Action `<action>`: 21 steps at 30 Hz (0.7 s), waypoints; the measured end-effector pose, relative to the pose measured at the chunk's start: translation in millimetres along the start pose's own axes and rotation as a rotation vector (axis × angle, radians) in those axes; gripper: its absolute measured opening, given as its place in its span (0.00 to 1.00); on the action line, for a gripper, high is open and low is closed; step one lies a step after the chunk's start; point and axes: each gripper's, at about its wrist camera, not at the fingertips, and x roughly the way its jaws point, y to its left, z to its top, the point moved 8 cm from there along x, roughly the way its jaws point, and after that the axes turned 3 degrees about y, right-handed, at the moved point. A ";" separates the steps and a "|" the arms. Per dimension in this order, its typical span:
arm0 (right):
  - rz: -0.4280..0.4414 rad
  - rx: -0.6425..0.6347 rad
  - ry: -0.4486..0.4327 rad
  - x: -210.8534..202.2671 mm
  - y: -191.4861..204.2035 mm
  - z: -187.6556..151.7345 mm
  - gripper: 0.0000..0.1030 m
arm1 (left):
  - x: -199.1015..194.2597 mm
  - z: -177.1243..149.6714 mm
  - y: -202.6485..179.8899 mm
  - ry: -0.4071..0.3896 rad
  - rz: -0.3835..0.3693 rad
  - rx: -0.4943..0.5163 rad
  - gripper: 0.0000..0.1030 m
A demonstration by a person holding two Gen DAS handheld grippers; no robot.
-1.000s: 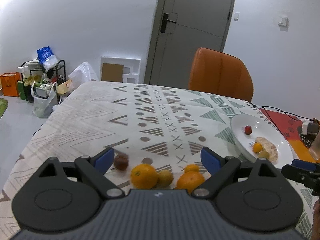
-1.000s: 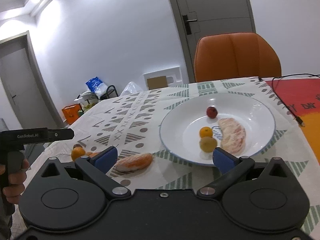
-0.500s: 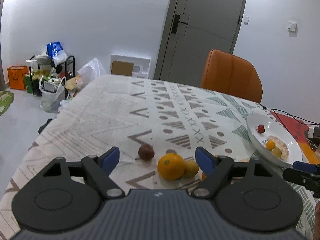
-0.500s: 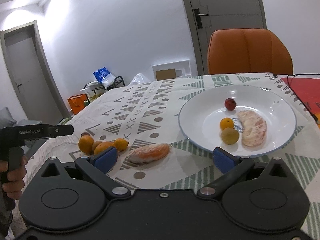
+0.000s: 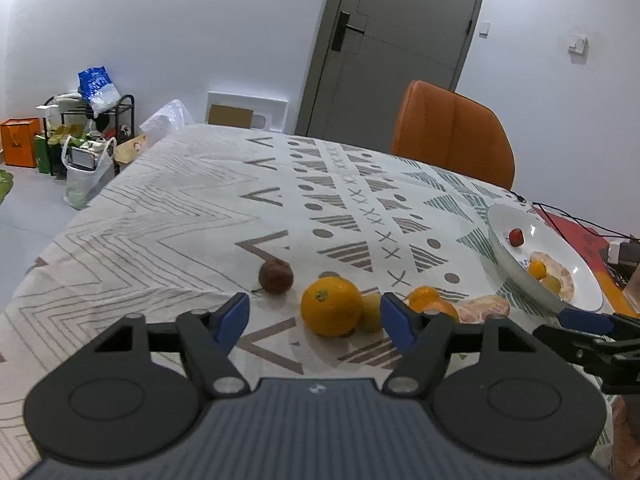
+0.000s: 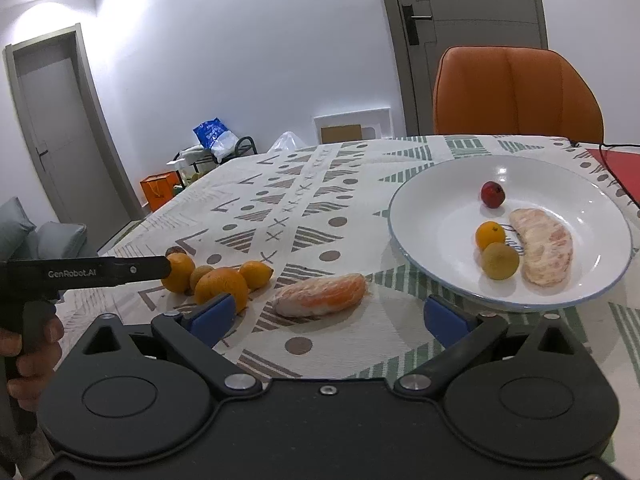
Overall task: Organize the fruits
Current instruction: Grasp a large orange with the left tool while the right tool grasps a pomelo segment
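Loose fruit lies on the patterned tablecloth: a large orange (image 5: 331, 311), a brown passion fruit (image 5: 275, 276), a small yellow-green fruit (image 5: 371, 313), more oranges (image 5: 425, 296) and a peeled pomelo segment (image 6: 321, 295). The white plate (image 6: 408, 216) holds a red fruit (image 6: 493, 195), a small orange (image 6: 489, 234), a yellow fruit (image 6: 499, 261) and a pomelo segment (image 6: 544, 245). My left gripper (image 5: 314, 320) is open, just short of the large orange. My right gripper (image 6: 328, 314) is open, just short of the loose pomelo segment.
An orange chair (image 5: 452, 136) stands at the far table edge. A red mat with a black cable (image 5: 576, 224) lies right of the plate. Bags and a rack (image 5: 86, 136) stand on the floor at the left.
My left gripper has swung left and backed off, so the passion fruit and large orange sit more central. My right gripper has shifted left toward the loose pomelo segment. Both stay open.
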 end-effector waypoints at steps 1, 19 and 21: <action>0.000 -0.004 0.003 2.4 1.2 -0.4 0.98 | 3.3 -0.6 -0.8 0.005 -0.005 0.000 0.64; -0.057 -0.117 0.075 45.3 18.2 -3.7 0.86 | 18.0 -0.3 9.7 0.008 -0.068 -0.058 0.35; -0.064 -0.128 0.086 48.6 18.9 -3.4 0.84 | 18.2 1.2 13.9 0.009 -0.064 -0.071 0.35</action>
